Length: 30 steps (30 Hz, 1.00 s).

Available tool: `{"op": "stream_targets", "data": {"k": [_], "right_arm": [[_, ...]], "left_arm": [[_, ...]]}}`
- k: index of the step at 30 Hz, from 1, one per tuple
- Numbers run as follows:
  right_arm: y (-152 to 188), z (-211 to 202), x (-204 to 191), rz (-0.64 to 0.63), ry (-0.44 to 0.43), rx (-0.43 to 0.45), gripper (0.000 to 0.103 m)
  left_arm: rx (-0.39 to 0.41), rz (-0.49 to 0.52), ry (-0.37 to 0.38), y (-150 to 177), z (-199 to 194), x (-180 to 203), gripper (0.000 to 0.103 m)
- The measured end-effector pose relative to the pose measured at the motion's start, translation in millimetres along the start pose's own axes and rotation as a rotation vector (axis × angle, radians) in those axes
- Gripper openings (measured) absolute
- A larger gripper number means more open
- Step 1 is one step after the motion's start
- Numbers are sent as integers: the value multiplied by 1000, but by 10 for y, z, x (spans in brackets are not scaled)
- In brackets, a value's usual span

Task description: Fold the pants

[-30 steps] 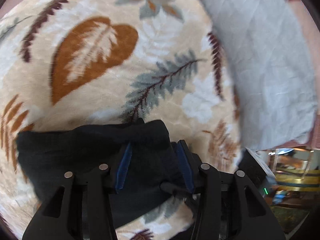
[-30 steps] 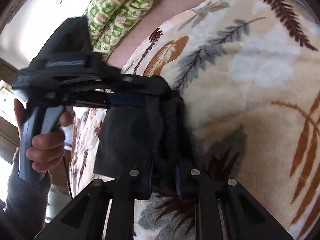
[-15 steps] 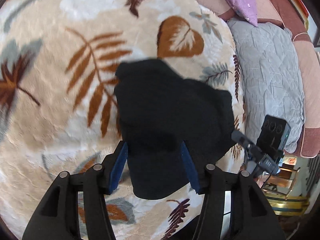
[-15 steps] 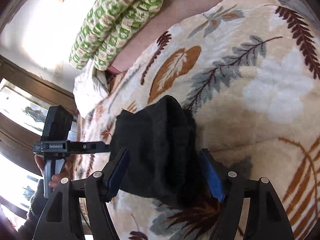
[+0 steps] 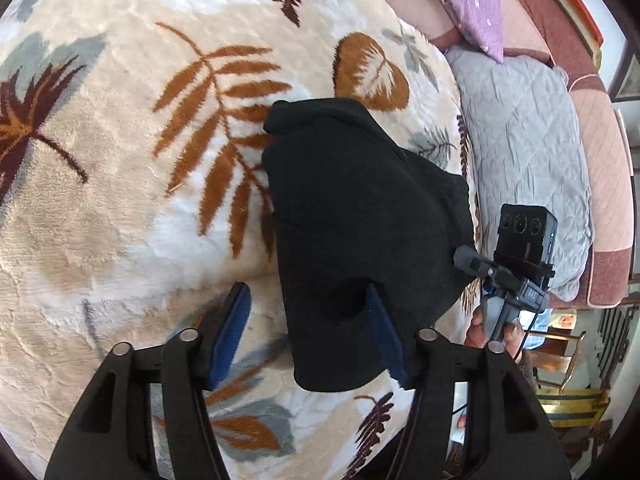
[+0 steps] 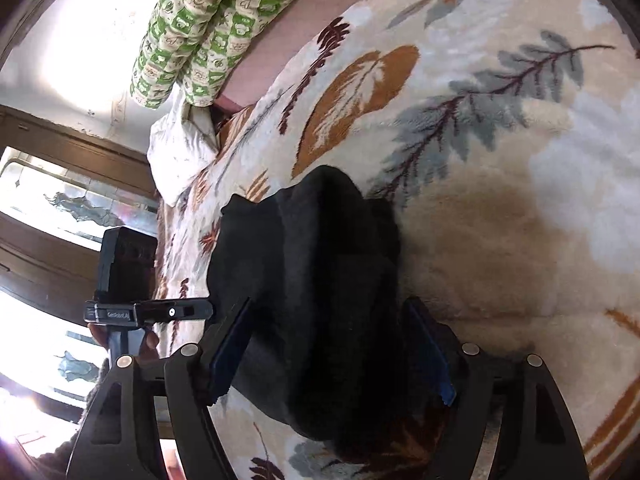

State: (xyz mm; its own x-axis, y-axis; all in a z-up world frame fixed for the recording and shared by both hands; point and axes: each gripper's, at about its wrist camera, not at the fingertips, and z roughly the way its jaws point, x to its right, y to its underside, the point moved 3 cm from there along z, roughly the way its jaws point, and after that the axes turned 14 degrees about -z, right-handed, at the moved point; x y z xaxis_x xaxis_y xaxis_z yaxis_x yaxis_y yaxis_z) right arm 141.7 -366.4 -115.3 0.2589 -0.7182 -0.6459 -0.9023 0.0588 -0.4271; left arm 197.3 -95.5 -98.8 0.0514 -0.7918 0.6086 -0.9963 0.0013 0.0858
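Note:
The black pants (image 5: 360,216) lie folded in a compact bundle on the leaf-patterned blanket (image 5: 120,200); they also show in the right wrist view (image 6: 316,280). My left gripper (image 5: 308,332) is open and empty, raised above the near end of the bundle. My right gripper (image 6: 332,344) is open and empty, held above the bundle's near end from the other side. The right gripper also shows in the left wrist view (image 5: 516,264) at the bundle's right, and the left gripper in the right wrist view (image 6: 132,304) at its left.
A grey quilted pillow (image 5: 528,152) and a purple cushion (image 5: 476,8) lie past the blanket's right edge on a pink bed. A green patterned bolster (image 6: 208,28) and a white cloth (image 6: 180,148) lie at the far side. Windows stand beyond the bed.
Both grippers let go of the pants and opened wide. They pulled back and up from the bundle, which now lies folded on the blanket.

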Motion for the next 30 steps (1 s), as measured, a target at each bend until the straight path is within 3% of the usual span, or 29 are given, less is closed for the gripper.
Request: {"op": "stream_targets", "data": {"k": [4, 8, 9, 10, 11, 14, 18, 24, 30], "right_arm": [[-17, 55, -28, -9, -55, -23, 85], [-7, 46, 40, 20, -107, -22, 80], [-3, 46, 52, 27, -104, -22, 76], [2, 38, 61, 28, -95, -19, 71], [13, 32, 81, 33, -68, -17, 58], [112, -47, 206, 78, -45, 11, 35], [194, -143, 106, 72, -11, 71, 28], [389, -405, -170, 89, -16, 152, 26], [441, -333, -714, 46, -20, 141, 26]], "left_arm": [[2, 11, 18, 4, 129, 127, 73], [47, -16, 59, 31, 222, 226, 72], [66, -25, 71, 46, 221, 231, 64], [79, -30, 77, 62, 219, 222, 42], [92, -40, 80, 75, 210, 191, 33], [118, -89, 120, 117, 153, 109, 19], [161, -75, 122, 232, 40, 165, 15], [164, -109, 214, 470, -222, 97, 14], [229, -159, 227, 672, -696, -325, 14]]}}
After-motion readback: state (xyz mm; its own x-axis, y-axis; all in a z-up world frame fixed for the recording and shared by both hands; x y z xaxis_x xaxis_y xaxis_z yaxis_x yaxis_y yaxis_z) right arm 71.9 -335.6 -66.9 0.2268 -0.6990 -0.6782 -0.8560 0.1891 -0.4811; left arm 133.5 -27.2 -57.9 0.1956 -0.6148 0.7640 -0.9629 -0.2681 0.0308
